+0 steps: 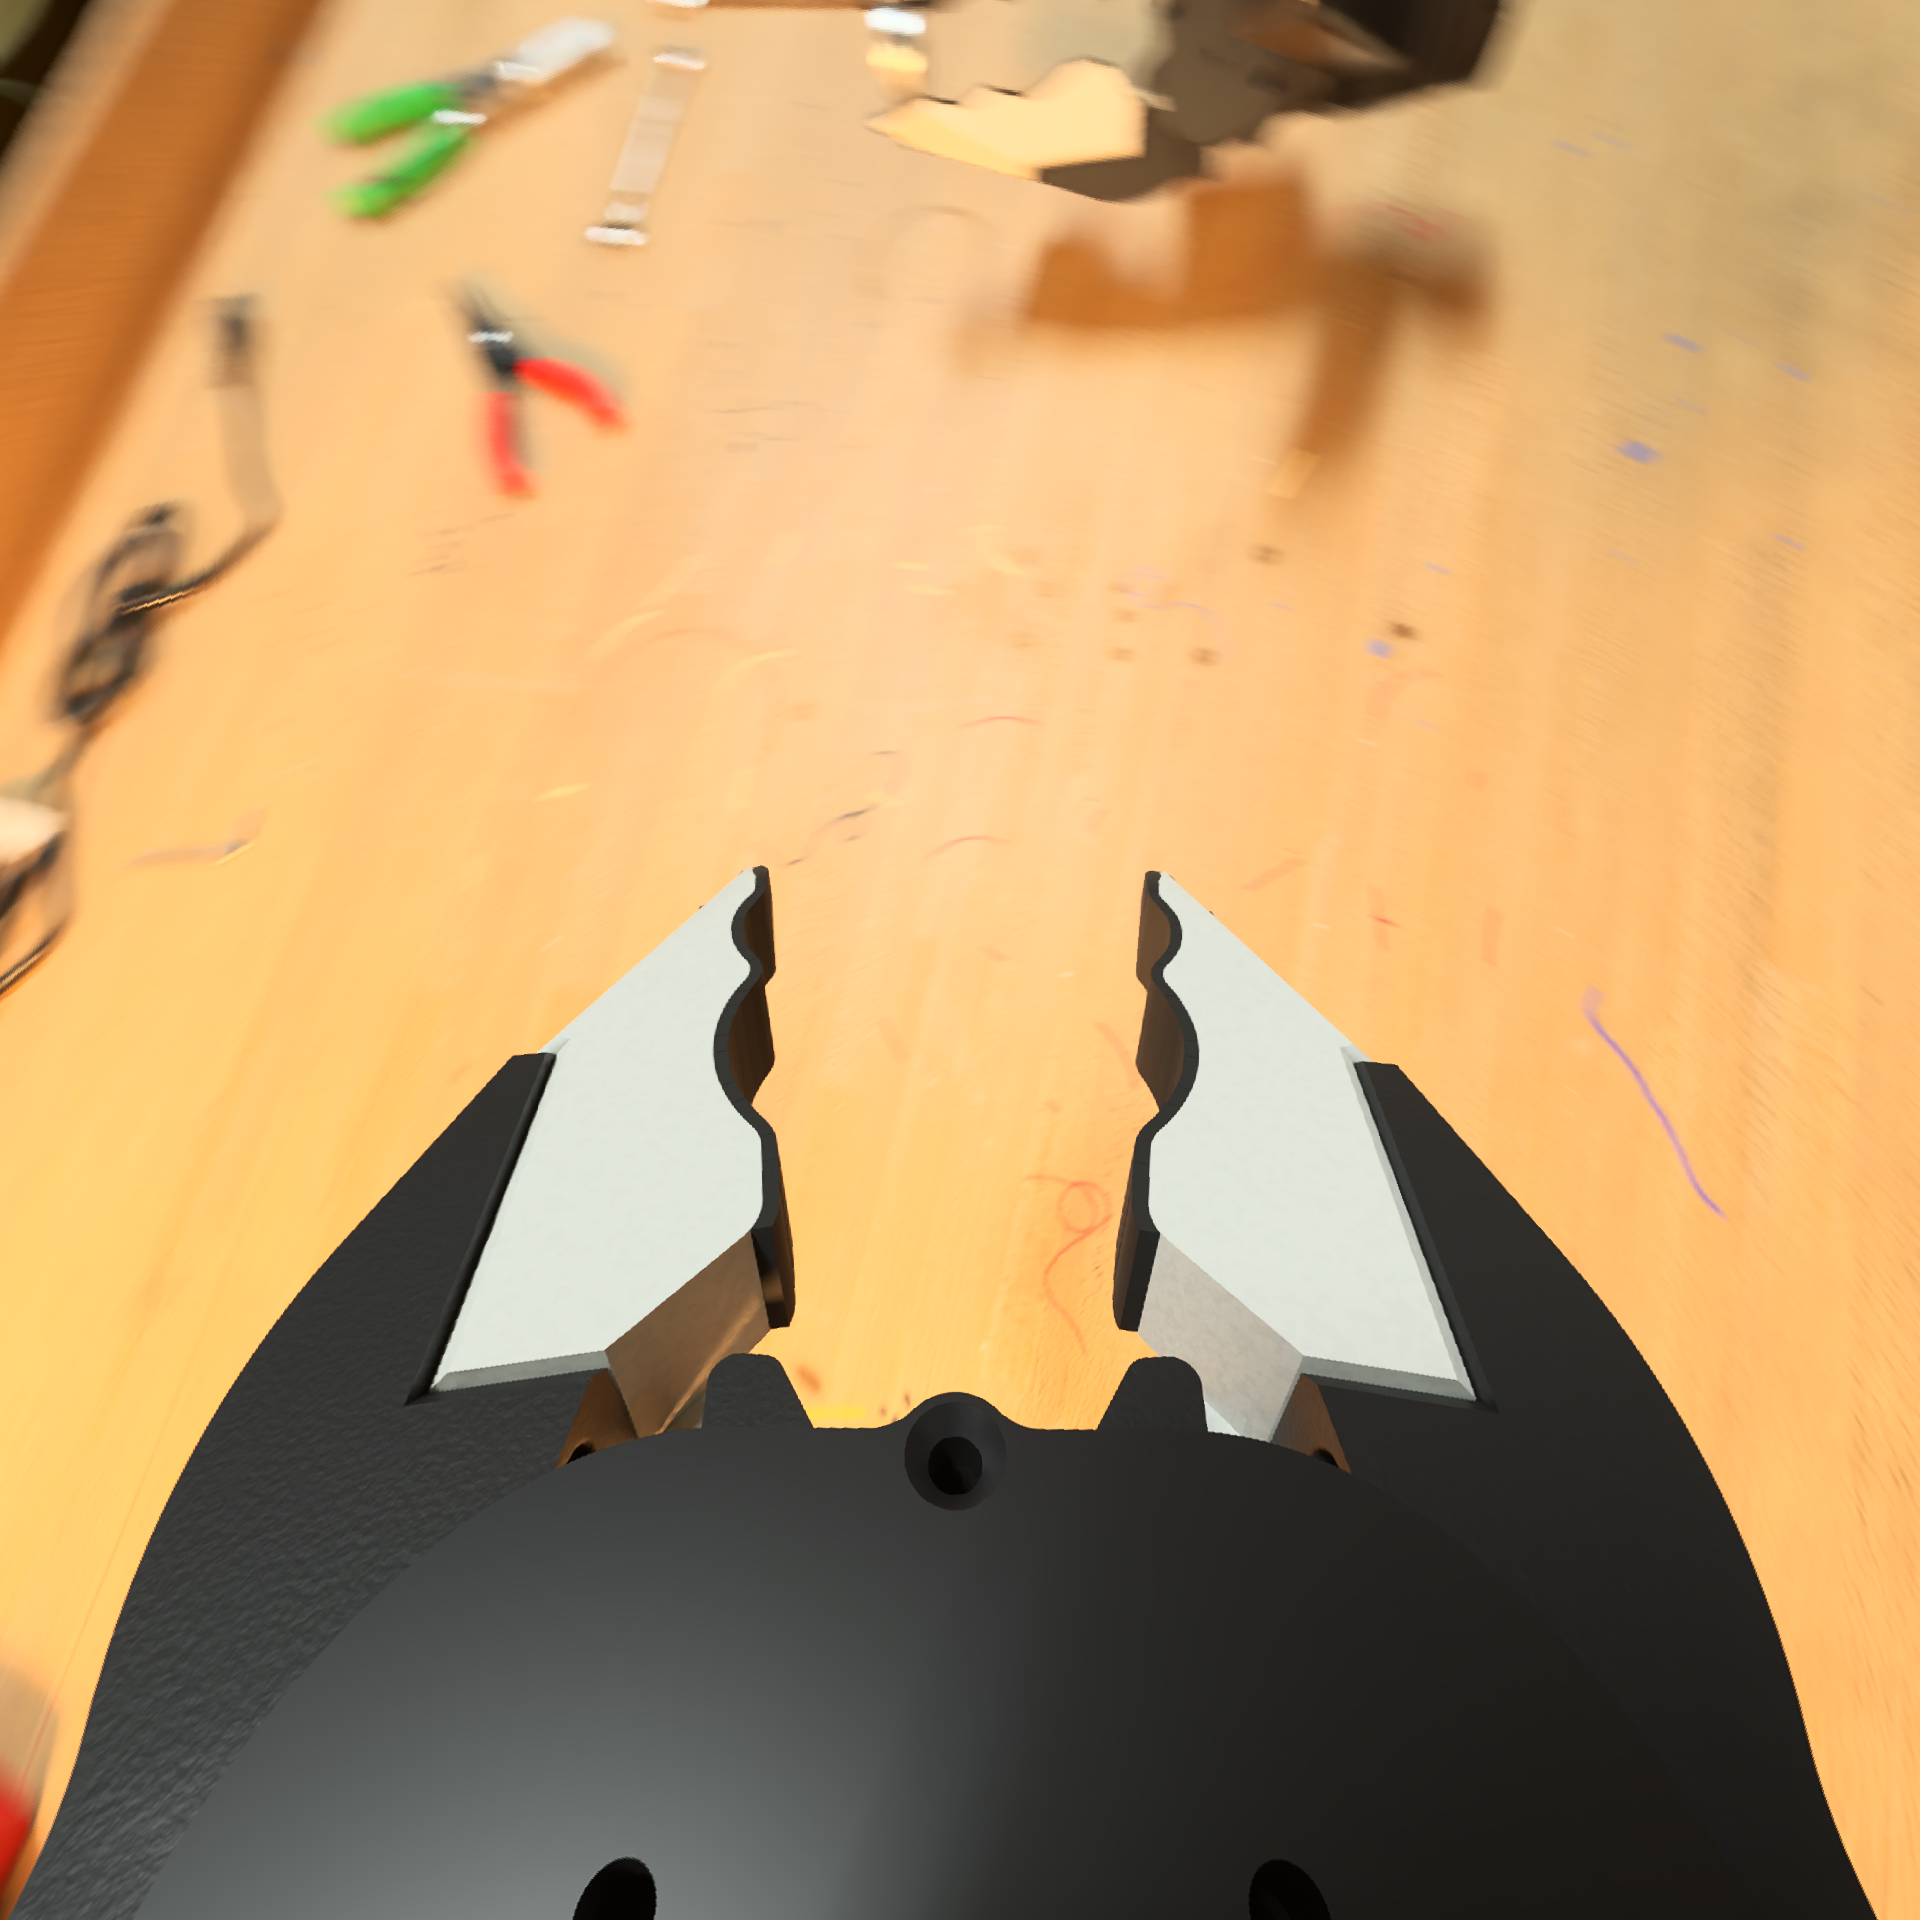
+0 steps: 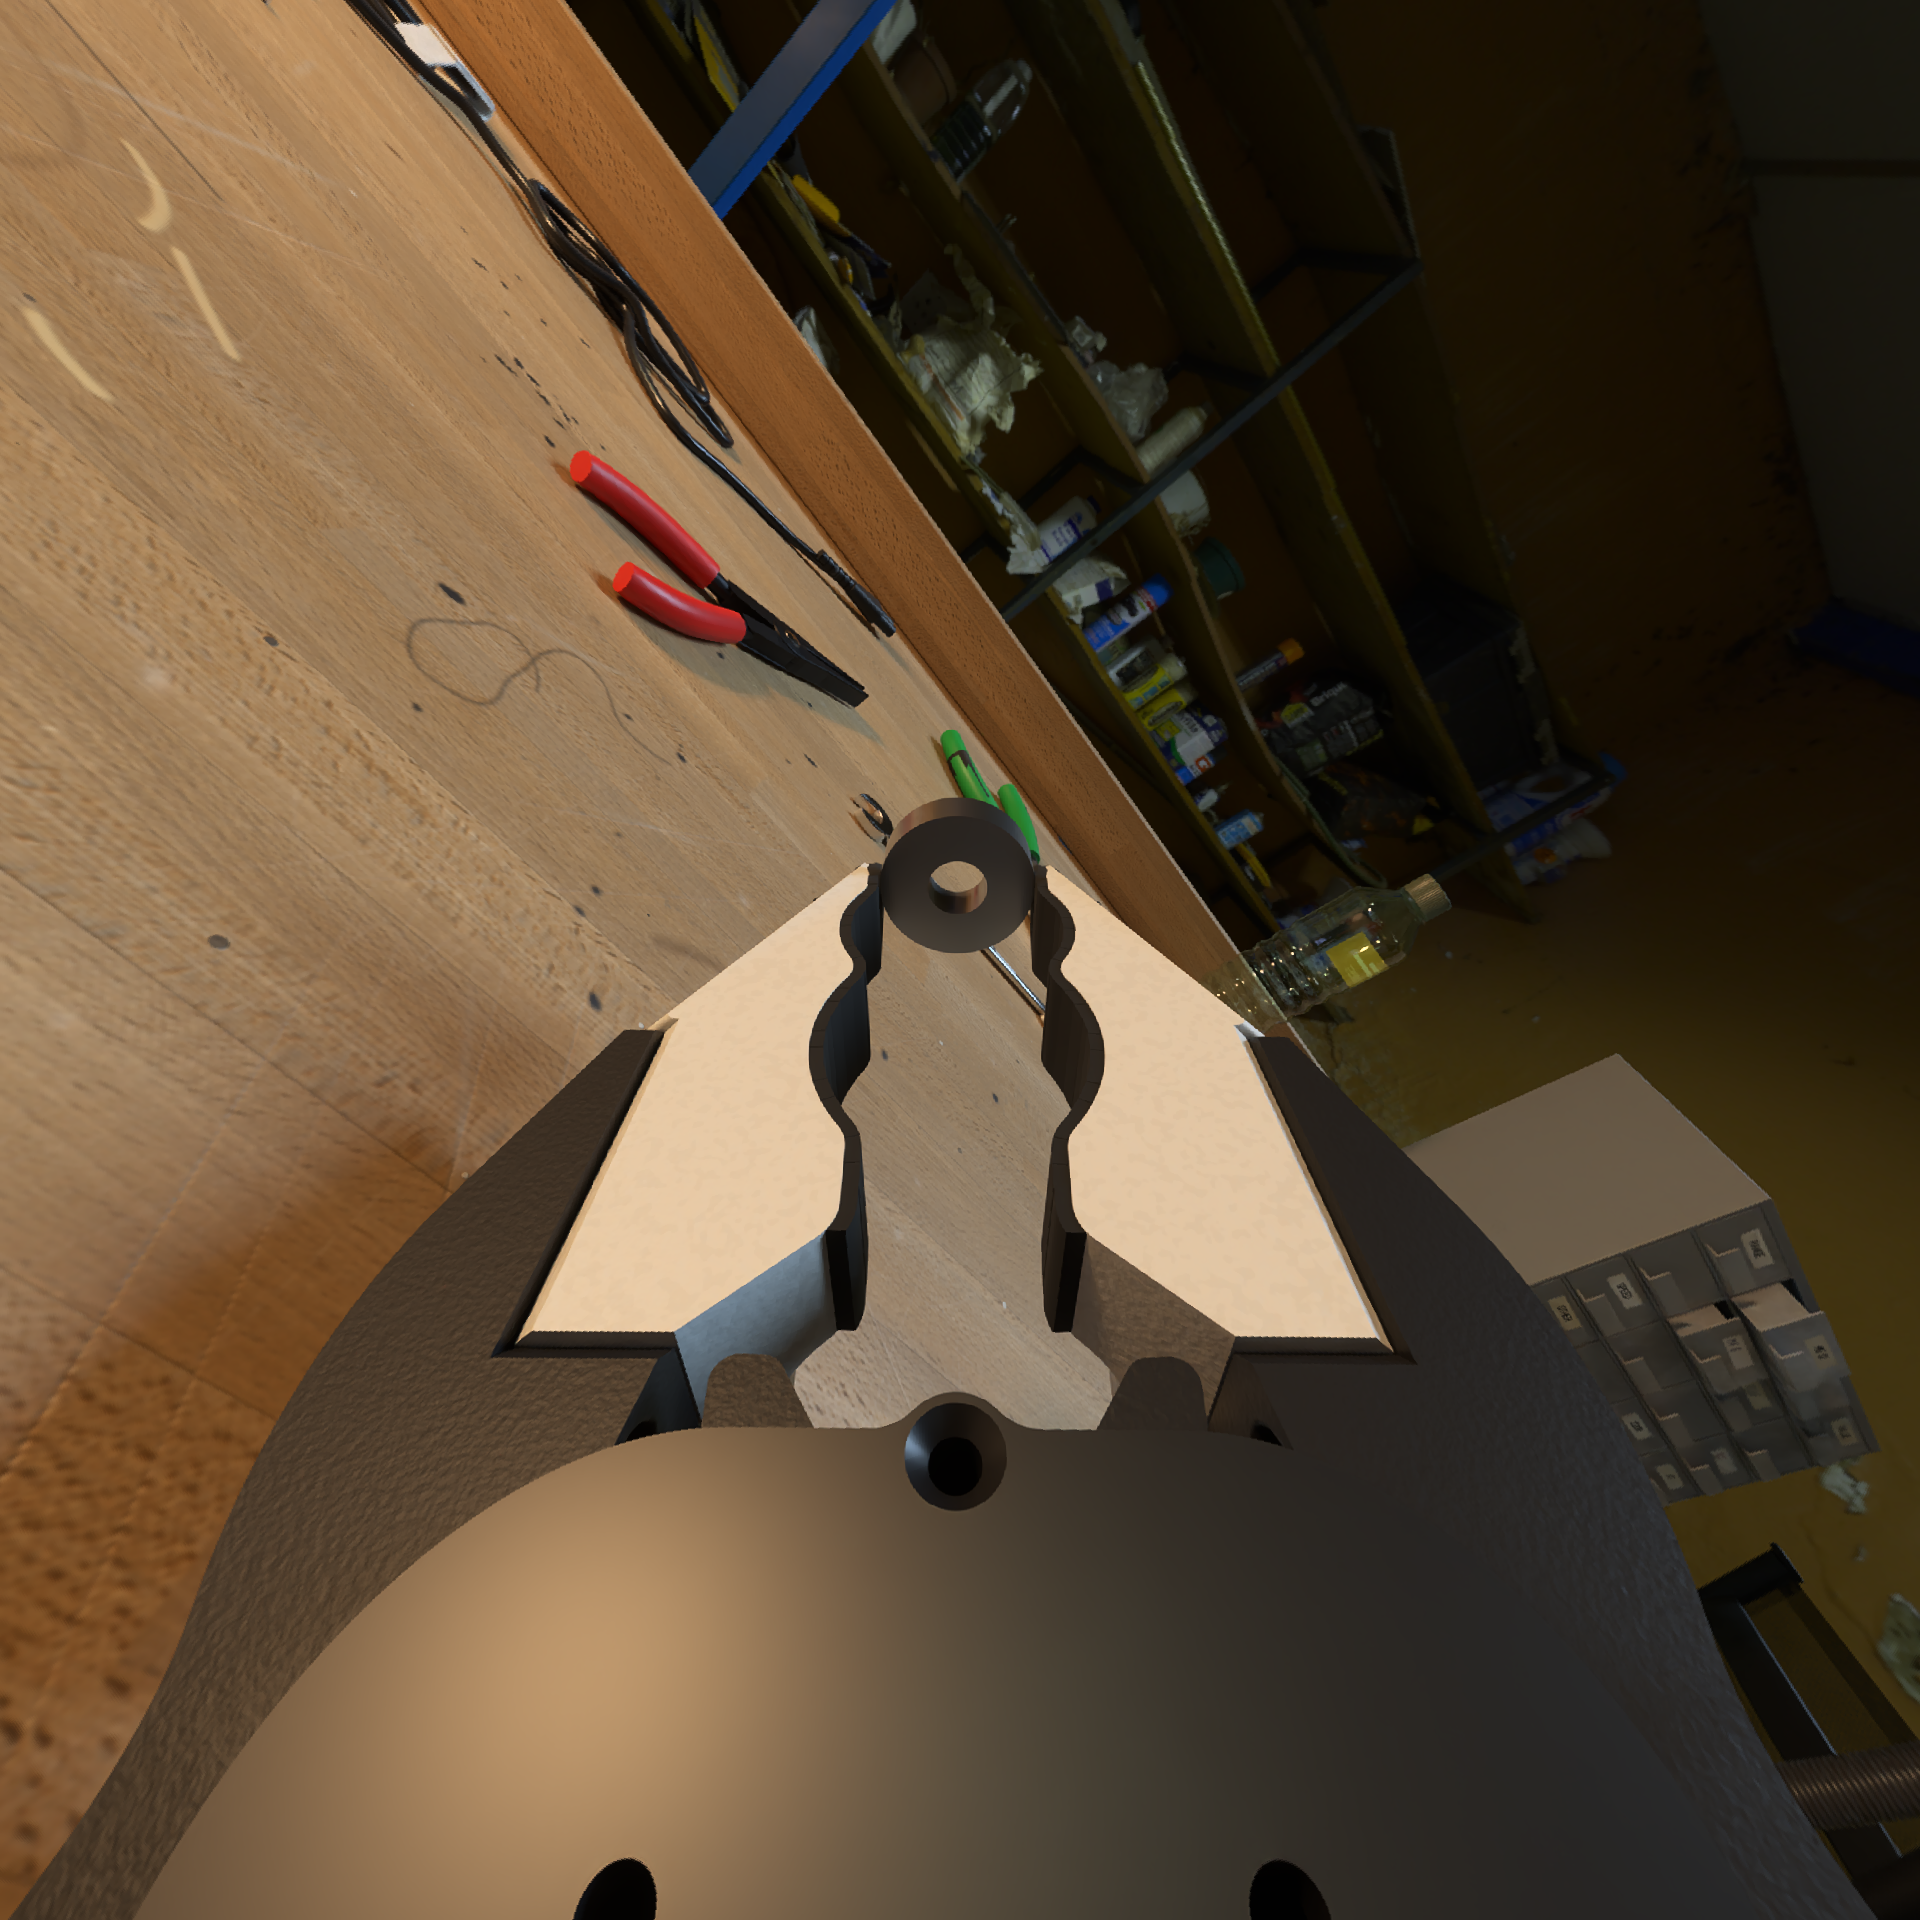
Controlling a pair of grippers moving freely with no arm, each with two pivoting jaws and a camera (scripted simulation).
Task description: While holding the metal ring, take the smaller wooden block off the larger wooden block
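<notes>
1. Gripping the metal ring (image 2: 956,885) between its fingertips, the right gripper (image 2: 956,904) is holding it up above the workbench (image 2: 312,727), so the holding half of the task is looking done.
2. Hanging wide open with nothing between its fingers, the left gripper (image 1: 954,883) is pointing along the bench toward a blurred pale wooden shape (image 1: 1029,125) far ahead, near a dark form that cannot be made out.
3. That shape is probably the wooden blocks, but the blur is hiding whether the smaller one is sitting on the larger, so the lifting step is looking not yet done.
4. Lying on the scuffed, pen-marked wood are red-handled pliers (image 2: 686,582), green-handled pliers (image 1: 405,140), a black cable (image 2: 634,312) along the raised back edge, and a small metal strip (image 1: 649,145).
5. Standing beyond the bench in a dim room are cluttered metal shelves (image 2: 1195,436), a plastic bottle (image 2: 1340,940) lying on the floor, and a grey cabinet of small drawers (image 2: 1704,1309).
</notes>
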